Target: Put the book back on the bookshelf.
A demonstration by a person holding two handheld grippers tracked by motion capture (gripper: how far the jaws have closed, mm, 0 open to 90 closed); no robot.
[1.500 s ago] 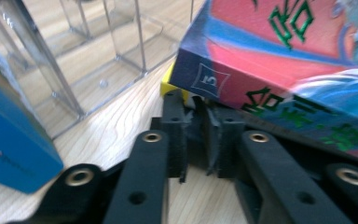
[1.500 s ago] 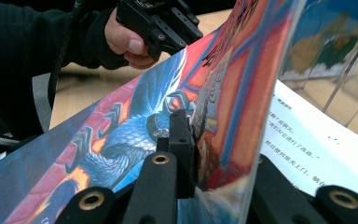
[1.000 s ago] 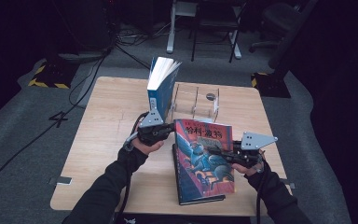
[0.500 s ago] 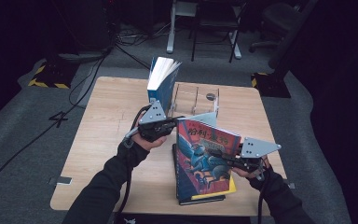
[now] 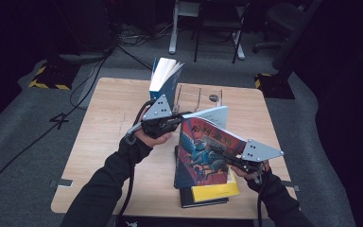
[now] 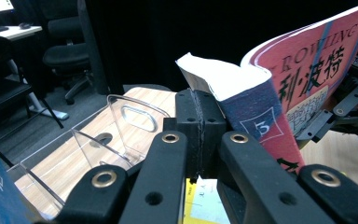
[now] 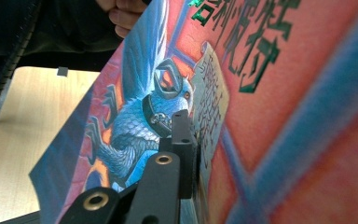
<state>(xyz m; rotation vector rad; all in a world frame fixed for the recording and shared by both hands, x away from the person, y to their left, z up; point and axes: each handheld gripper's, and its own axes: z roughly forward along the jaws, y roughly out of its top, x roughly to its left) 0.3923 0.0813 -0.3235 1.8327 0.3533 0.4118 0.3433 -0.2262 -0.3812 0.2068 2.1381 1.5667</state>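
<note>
Lifting a red-covered book (image 5: 203, 149) off the stack (image 5: 208, 193) near the tabletop's (image 5: 99, 137) front edge, I hold it tilted between both tools. My left tool (image 5: 182, 118) is clamped on its top corner by the spine; my right tool (image 5: 224, 158) is closed against the front cover. To stand it cleanly, I should raise both together toward the clear rack (image 5: 198, 97) beside the upright blue book (image 5: 163, 82).

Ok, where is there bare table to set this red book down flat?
The widest bare stretch is the table's left part, from the left edge to the left forearm. A narrower strip runs along the right edge, right of the clear rack. The middle is crowded: the upright blue book beside the rack, the red book held above the stacked books.
</note>
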